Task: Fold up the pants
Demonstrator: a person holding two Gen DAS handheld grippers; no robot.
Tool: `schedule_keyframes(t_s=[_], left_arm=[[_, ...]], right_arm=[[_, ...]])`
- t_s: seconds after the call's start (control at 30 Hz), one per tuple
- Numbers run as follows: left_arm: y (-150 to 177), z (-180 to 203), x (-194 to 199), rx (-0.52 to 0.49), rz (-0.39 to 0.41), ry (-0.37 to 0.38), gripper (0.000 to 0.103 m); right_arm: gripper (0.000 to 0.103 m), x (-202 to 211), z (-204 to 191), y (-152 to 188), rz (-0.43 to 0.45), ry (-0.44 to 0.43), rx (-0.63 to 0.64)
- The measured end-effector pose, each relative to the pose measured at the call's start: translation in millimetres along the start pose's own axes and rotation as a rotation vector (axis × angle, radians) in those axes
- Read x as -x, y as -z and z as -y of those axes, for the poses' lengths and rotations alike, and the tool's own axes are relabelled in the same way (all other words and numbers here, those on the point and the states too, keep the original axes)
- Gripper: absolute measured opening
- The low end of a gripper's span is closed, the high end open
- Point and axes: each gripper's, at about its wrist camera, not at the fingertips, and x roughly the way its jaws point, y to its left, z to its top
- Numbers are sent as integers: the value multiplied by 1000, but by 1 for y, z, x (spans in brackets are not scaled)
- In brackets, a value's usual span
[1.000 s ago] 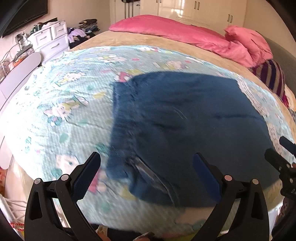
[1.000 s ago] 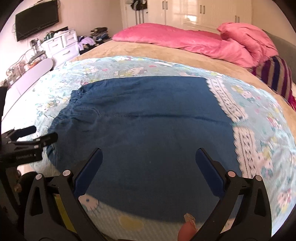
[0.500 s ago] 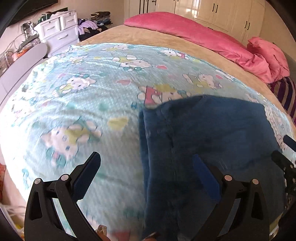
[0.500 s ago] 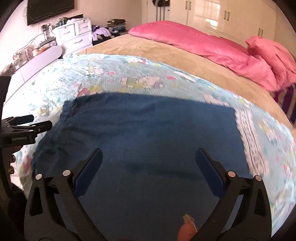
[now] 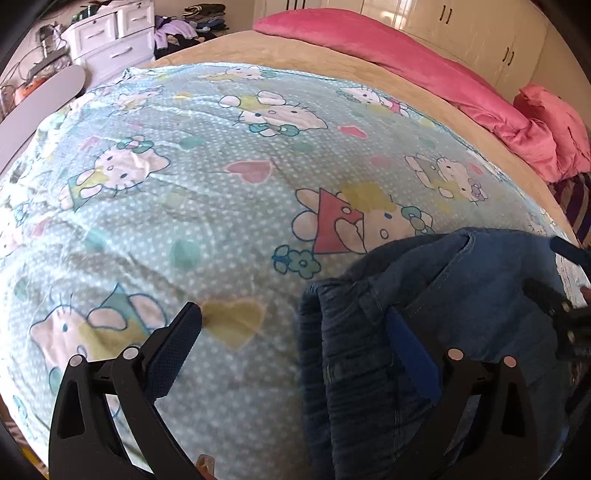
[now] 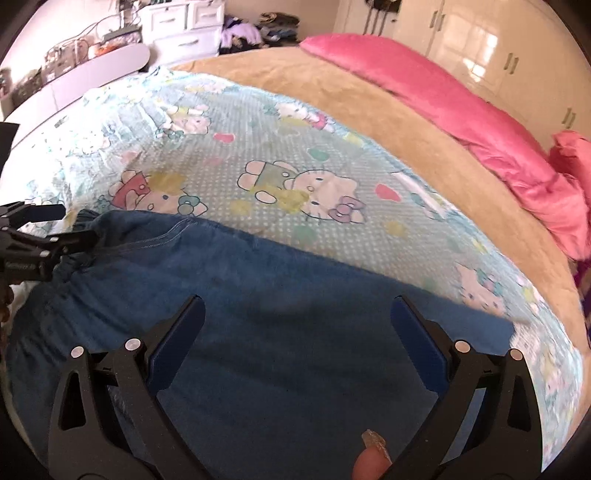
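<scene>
Sunlight fills a bedroom with a big bed point(image 6: 369, 122) under a tan cover. On top of the bed lies a light blue sheet point(image 5: 207, 192) with cartoon cats and hearts on it. A long pink blanket point(image 6: 436, 96) sits at the far side of the bed, and a white dresser point(image 6: 181, 26) stands by the wall with clothes piled next to it. Shiny white closet doors point(image 6: 495, 48) are behind the bed. The blue pants point(image 6: 280, 332) lie on the cat sheet, close to the near edge of the bed. They look folded into a wide flat shape. The stretchy waist end is bunched up on the left side. The left gripper point(image 5: 295, 347) hangs over that waist end, and its jaws are wide apart, holding nothing. One of its fingers is over the sheet and the other is over the pants. The right gripper point(image 6: 297, 332) hangs over the middle of the pants, and its jaws are wide apart too, with nothing between them. A fingertip point(image 6: 369, 463) of the person shows at the bottom of the right wrist view.
</scene>
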Motion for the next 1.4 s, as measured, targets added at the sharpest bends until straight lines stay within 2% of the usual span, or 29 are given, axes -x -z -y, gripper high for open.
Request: schedule_keyframes(t_s=[0.07,0.1,0.13,0.27,0.43,0.5,0.6,0.67,0.77,0.83,1.0,1.2,1.4], left_arm=[[0,7,0,-48,22,32,60],[1,12,0,-71,24,59,53],[1,15,-1,-85,27,72,38],[5,29,12,-171,76,37,31],[10,28,44,-180,156,78,29],[11,28,51,-183,170,95,29],[15,28,57,-190,175,115,29],[18,27,59,-192,174,117,28],[18,23,60,-192,178,105,28],[19,18,65,-181,184,117,28],[26,23,84,-203,218,155,28],[57,31,121,-258,267,203,29],[100,27,144,-291,254,227,29]], right_arm=[[95,-9,4,-5,-13,-9,10],[95,-14,6,-9,-22,-7,16],[95,-18,7,-12,-33,-12,29],[95,-29,6,-19,-60,-26,92],[95,-28,-11,-20,-31,-68,222],[91,-32,-21,-17,-33,-69,277],[55,-34,-34,-9,-39,-123,309],[19,-26,-39,-6,-25,-163,293],[7,-1,-35,-1,34,-174,194],[5,25,-31,9,102,-187,148],[3,86,-27,45,201,-221,57],[2,141,-40,89,240,-242,8],[2,169,-73,132,203,-281,40]])
